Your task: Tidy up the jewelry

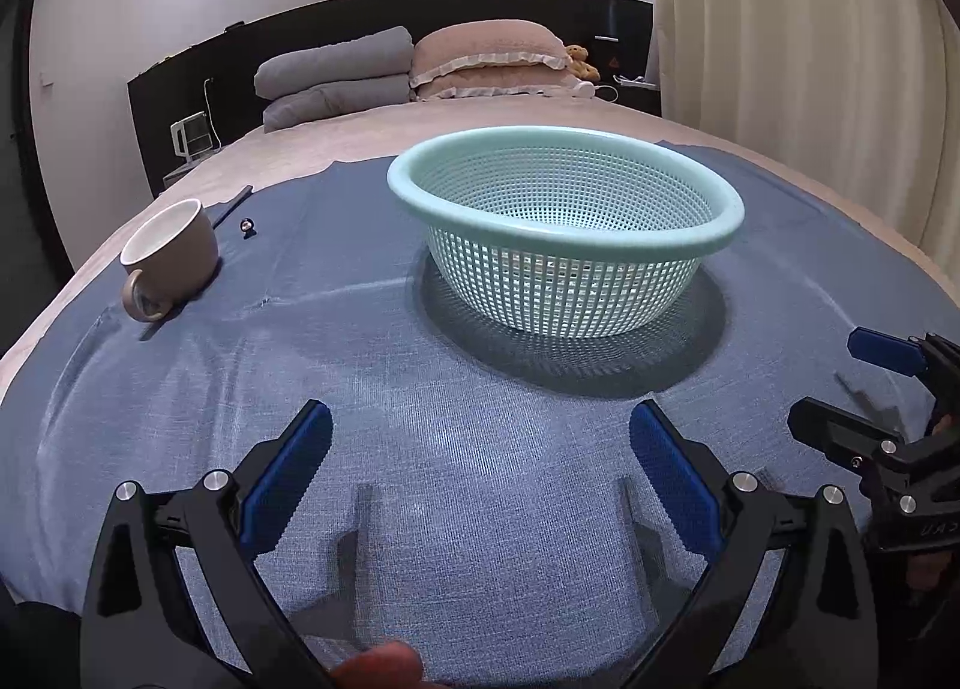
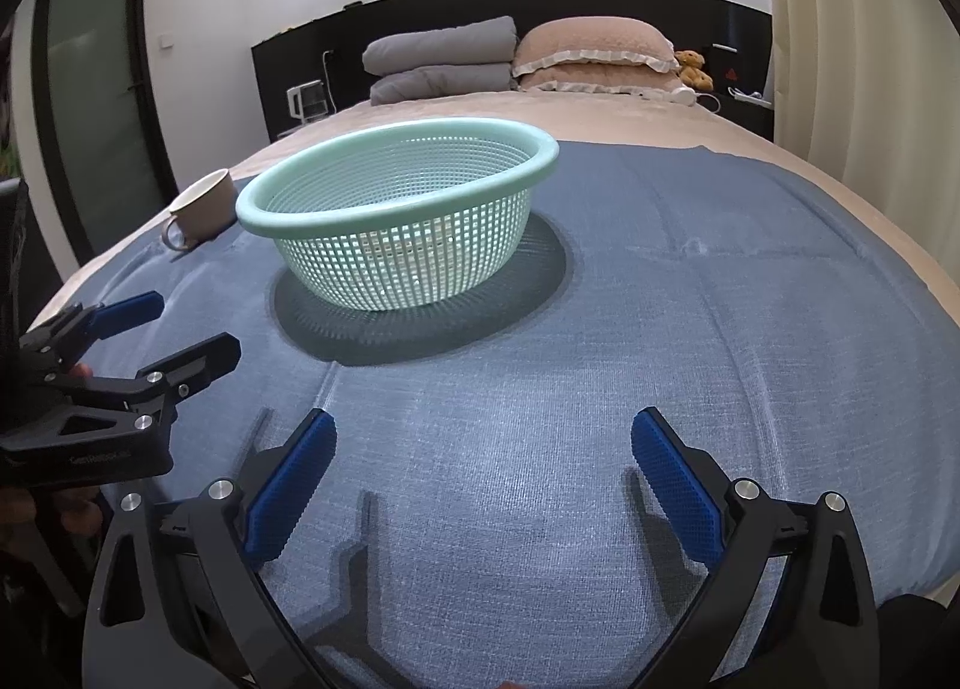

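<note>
A mint-green mesh basket [image 1: 564, 233] [image 2: 393, 221] stands on a blue cloth [image 1: 480, 377] [image 2: 690, 341] spread over a bed. Left of it sits a beige mug [image 1: 171, 257] [image 2: 204, 206]. Close behind the mug lie a small dark ring-like piece [image 1: 246, 225] and a thin dark stick [image 1: 231, 207]. My left gripper [image 1: 480, 443] [image 2: 162, 329] is open above bare cloth in front of the basket, nothing between its fingers. My right gripper [image 2: 483, 449] [image 1: 840, 383] is open too, beside the left one, over bare cloth.
The bed [image 2: 540, 113] runs back to grey folded bedding [image 1: 336, 77], a pink pillow [image 1: 492, 59] and a small teddy bear [image 1: 582, 62] at a black headboard [image 1: 384, 23]. A cream curtain [image 1: 810, 41] hangs at the right. A dark door [image 2: 96, 101] stands at the left.
</note>
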Demonstrator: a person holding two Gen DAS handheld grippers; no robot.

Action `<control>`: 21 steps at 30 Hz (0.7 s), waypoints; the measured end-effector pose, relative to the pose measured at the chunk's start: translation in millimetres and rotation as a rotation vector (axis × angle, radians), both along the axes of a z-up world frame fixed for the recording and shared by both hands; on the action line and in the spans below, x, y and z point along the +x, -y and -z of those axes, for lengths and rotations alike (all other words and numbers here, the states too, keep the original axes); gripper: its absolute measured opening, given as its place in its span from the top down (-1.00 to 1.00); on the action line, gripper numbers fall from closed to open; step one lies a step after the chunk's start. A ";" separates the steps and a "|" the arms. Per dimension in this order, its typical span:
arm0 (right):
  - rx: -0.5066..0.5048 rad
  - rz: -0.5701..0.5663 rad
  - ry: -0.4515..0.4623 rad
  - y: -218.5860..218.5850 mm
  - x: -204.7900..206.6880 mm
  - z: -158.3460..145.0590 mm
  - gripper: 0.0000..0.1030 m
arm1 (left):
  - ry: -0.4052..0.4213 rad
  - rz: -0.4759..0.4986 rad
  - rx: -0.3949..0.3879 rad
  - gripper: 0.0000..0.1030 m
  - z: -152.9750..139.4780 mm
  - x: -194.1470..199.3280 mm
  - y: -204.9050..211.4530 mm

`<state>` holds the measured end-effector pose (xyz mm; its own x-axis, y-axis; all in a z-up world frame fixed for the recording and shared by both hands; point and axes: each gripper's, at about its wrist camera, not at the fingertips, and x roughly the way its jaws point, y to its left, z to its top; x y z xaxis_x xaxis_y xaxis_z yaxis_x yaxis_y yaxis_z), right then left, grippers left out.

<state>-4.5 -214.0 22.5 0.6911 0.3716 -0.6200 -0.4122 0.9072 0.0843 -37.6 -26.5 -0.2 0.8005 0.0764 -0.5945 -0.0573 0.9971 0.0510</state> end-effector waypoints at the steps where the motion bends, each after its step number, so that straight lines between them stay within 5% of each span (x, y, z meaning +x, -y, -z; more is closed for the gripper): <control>1: -0.001 -0.001 -0.001 -0.1 0.0 0.2 -0.84 | -0.002 0.000 -0.002 -0.89 0.5 0.2 -0.3; 21: 0.010 -0.007 -0.017 -1.4 1.5 1.0 -0.84 | -0.018 0.036 0.008 -0.89 6.5 -0.9 9.2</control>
<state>-2.9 -212.6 21.5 0.6780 0.3826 -0.6276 -0.4167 0.9035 0.1007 -38.4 -35.7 -6.7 0.7921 0.0525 -0.6082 -0.0200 0.9980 0.0601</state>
